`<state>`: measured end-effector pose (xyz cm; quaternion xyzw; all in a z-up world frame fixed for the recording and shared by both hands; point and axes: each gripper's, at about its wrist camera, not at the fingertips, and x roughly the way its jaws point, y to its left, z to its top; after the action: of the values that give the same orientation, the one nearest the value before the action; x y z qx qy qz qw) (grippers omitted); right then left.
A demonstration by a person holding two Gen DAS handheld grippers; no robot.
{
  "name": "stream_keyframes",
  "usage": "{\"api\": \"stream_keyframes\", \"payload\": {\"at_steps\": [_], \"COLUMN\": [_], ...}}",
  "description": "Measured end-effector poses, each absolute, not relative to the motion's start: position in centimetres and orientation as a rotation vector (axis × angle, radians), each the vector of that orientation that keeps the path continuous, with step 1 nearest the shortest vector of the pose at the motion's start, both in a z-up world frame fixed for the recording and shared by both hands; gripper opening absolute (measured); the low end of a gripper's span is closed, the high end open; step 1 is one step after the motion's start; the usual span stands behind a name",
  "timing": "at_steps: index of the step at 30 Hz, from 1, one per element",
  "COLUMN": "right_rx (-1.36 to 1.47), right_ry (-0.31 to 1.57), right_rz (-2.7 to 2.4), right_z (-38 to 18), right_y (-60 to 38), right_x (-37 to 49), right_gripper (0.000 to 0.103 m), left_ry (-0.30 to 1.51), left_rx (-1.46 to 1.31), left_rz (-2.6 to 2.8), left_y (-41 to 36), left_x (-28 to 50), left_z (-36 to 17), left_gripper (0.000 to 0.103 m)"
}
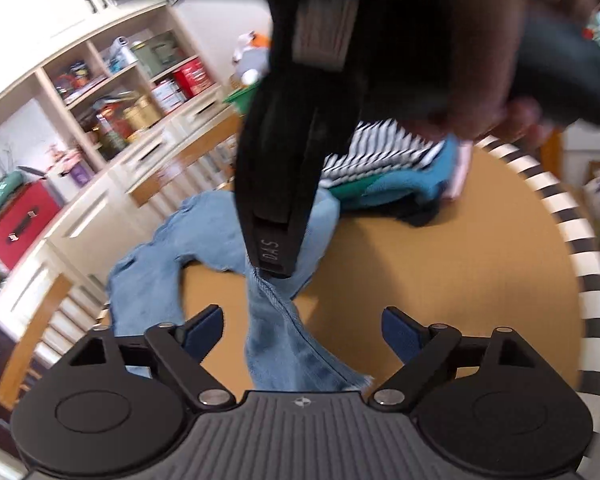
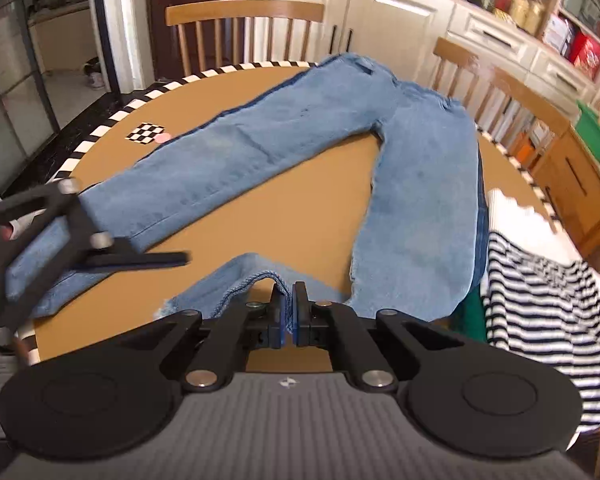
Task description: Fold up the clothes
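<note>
Risk of denim slipping out, since R gripper [image 2: 288,307] clenched on only a thin pinch of jeans [image 2: 284,136] hem w/ legs splayed in a V on round table [image 2: 112,116], while L gripper [image 1: 302,330] released, astride same leg.

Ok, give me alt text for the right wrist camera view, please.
The right gripper pinches the hem of light blue jeans spread across a round wooden table. The open left gripper reaches in at left; a striped shirt lies at right.
</note>
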<state>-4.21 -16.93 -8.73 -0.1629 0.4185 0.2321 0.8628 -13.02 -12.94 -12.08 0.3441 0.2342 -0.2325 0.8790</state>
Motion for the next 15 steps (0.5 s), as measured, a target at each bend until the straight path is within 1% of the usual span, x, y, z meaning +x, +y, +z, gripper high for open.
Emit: {"api": "stream_keyframes", "payload": {"at_steps": [1, 2, 3, 5, 7, 10, 12, 14, 15], "right_rx": [-0.342, -0.337, -0.333, -0.336, -0.346, -0.21, -0.078, 0.117, 0.192], "right_ry": [0.877, 0.875, 0.873, 0.87, 0.891, 0.902, 0.897, 0.846, 0.824], "right_rz": [0.49, 0.493, 0.498, 0.512, 0.513, 0.463, 0.433, 0.428, 0.427], "right_z": [-8.6, -8.3, -8.1, -7.7, -7.7, -7.2, -6.6, -6.2, -6.2], "right_y": [-16.9, -16.9, -17.0, -17.2, -17.7, -20.9, -23.5, -26.4, -27.4], "right_x": [-4.2, -4.3, -4.3, -4.6, -4.9, -6.7, -8.0, -9.5, -10.1], "right_gripper": [0.003, 0.003, 0.003, 0.005, 0.01, 0.012, 0.013, 0.013, 0.013], "left_ry": [0.539, 0.594, 0.663, 0.757, 0.892, 1.163, 1.22, 1.216, 1.218], "left_rx": [0.721, 0.719, 0.683, 0.586, 0.367, -0.251, -0.581, -0.701, -0.696], "left_rz": [-0.483, -0.48, -0.477, -0.494, -0.587, -0.761, -0.831, -0.871, -0.874], "left_y": [-13.3, -13.5, -13.3, -12.0, -10.1, -5.7, -3.5, -2.8, -3.0], "left_x": [-12.1, -11.2, -10.2, -8.9, -7.4, -4.2, -3.2, -3.0, -2.9], "left_z": [-12.6, -13.1, -13.3, -13.1, -12.0, -11.0, -10.9, -10.6, -10.5], "left_gripper": [0.06, 0.026, 0.008, 0.007, 0.007, 0.007, 0.008, 0.008, 0.008]}}
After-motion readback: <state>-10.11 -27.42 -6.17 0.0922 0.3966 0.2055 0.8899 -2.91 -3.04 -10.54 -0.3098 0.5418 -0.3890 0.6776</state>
